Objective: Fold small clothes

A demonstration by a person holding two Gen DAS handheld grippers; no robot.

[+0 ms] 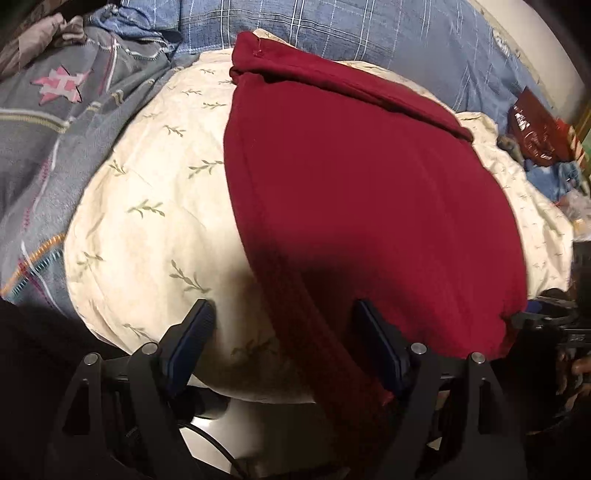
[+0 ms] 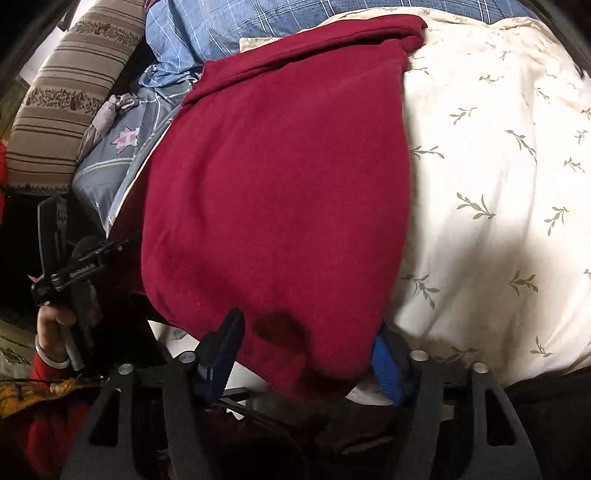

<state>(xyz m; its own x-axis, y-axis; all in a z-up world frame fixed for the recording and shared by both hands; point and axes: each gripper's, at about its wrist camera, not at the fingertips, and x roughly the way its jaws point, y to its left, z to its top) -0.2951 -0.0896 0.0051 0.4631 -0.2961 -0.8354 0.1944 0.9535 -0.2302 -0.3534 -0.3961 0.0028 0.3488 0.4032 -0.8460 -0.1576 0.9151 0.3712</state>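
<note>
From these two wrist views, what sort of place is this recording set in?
Most likely a bedroom, with the folding done on a bed: the red garment lies on a cream leaf-print quilt, with blue plaid bedding and a striped cushion behind.

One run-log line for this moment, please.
red garment flat on cream sheet | left gripper open | right gripper straddling hem

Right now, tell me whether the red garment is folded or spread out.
Partly folded. The red garment lies mostly flat on the cream leaf-print bedding, but its far edge is doubled over into a thick band.
</note>
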